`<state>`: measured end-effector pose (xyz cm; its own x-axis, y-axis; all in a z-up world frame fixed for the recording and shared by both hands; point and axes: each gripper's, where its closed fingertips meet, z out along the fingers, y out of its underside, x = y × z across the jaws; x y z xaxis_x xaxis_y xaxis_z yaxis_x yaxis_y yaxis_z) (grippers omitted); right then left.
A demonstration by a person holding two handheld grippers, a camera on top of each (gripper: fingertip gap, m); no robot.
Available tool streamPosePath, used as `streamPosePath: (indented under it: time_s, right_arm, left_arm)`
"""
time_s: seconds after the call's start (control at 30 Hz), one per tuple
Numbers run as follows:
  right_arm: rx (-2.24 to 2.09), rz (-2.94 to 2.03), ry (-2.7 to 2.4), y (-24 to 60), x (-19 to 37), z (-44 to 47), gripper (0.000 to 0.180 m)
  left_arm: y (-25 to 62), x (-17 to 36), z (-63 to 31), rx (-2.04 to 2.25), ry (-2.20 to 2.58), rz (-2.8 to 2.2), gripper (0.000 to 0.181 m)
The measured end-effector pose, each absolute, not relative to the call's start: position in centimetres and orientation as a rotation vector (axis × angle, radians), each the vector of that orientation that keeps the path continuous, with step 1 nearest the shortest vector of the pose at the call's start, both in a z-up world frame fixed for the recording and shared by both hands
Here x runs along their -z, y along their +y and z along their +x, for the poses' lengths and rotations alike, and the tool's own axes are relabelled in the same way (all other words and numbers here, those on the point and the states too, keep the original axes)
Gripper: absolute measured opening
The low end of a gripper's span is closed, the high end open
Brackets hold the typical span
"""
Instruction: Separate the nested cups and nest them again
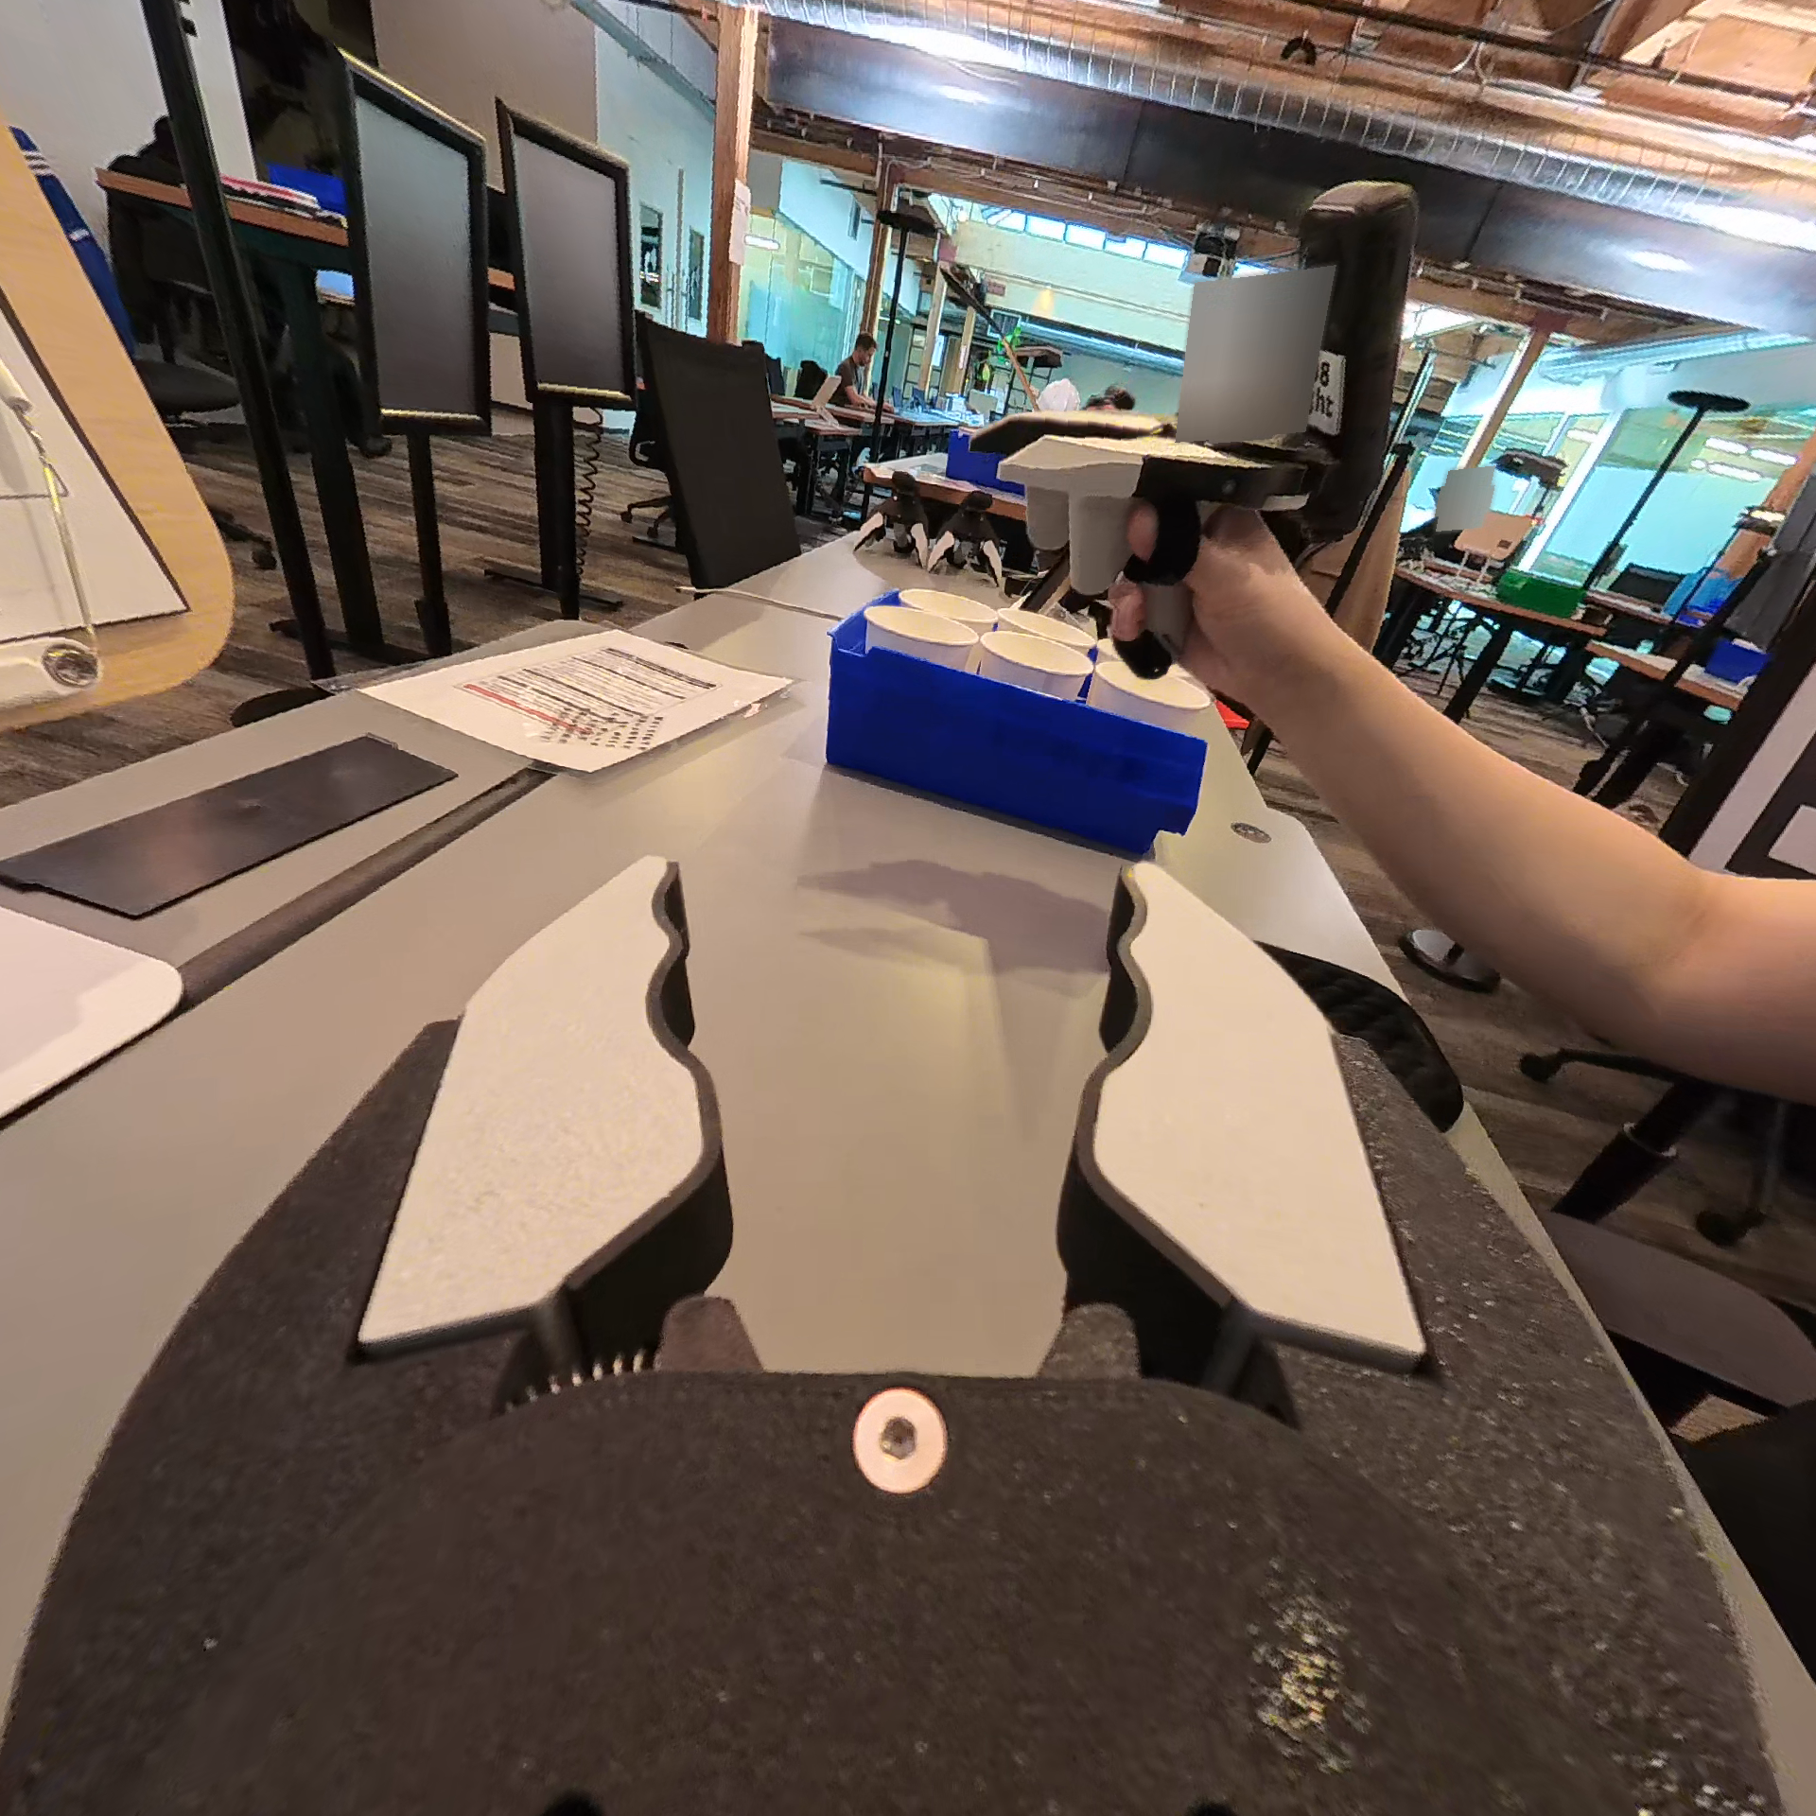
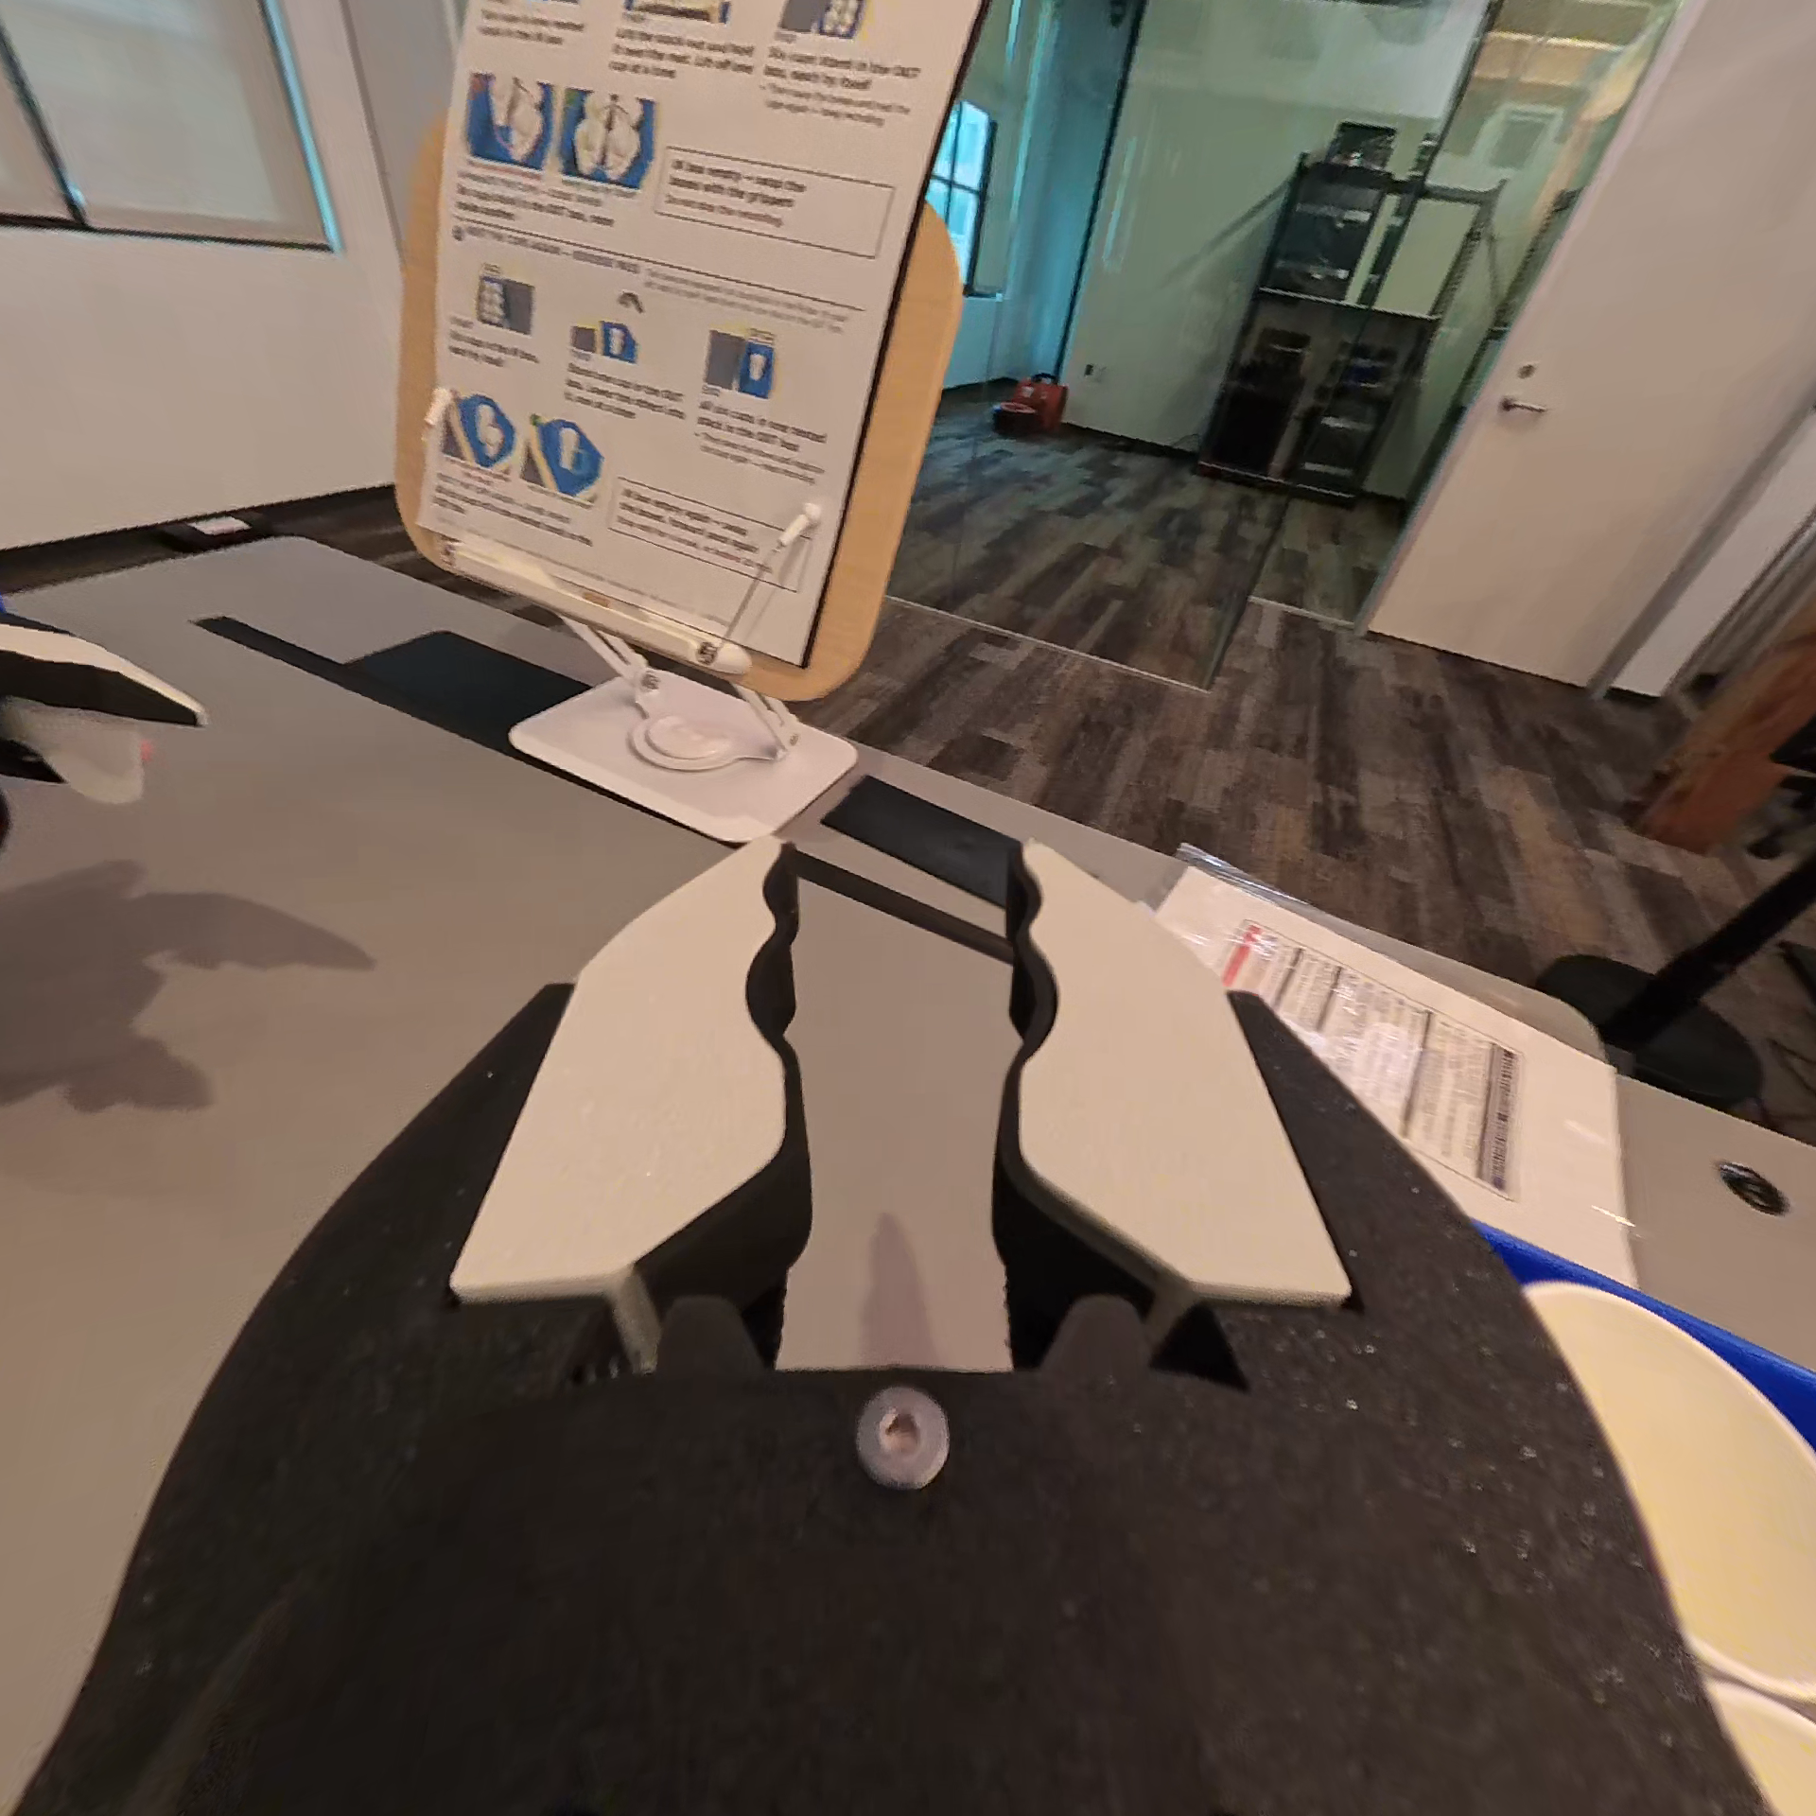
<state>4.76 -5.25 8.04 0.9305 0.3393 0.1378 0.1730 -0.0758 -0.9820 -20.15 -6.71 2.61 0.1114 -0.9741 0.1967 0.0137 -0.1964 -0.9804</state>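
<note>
Your left gripper (image 1: 894, 914) hovers low over the grey table (image 1: 884, 1130), jaws spread wide and holding nothing, probably waiting its turn. Ahead of it and slightly right sits the blue bin (image 1: 1002, 747), with the white cups (image 1: 1032, 658) standing side by side inside, apparently already separated. Your right hand (image 1: 1228, 629) holds the right gripper (image 2: 899, 875) level above that bin, jaws partly open and empty, with a cup rim (image 2: 1690, 1474) just below its right side.
</note>
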Motion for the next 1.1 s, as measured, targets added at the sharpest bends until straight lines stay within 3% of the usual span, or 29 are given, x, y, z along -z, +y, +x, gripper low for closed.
streamPosePath:
  time_s: [0.17,0.37,0.63,0.9,1.1]
  right_arm:
    - [-0.142,-1.635,-0.368,-5.4,-9.1,6.0,0.039]
    - [-0.206,-1.698,-0.378,-5.6,-9.5,6.6,0.0]
    - [0.011,-1.856,-0.41,-8.5,-10.4,13.1,0.0]
    - [0.276,-2.075,-0.232,-14.6,-12.5,28.0,0.004]
    - [0.313,-2.29,-0.066,-20.2,-9.1,37.5,0.009]
  left_arm:
    - [-6.9,-3.2,-20.5,1.257,1.03,-1.389,0.082]
    - [-7.2,-3.3,-20.7,1.122,1.097,-1.375,0.073]
    - [-8.6,-4.0,-20.6,1.094,1.162,-1.356,0.067]
    - [-8.6,-4.8,-20.8,1.158,1.12,-1.394,0.067]
    - [-9.1,-6.0,-20.6,1.104,1.153,-1.394,0.068]
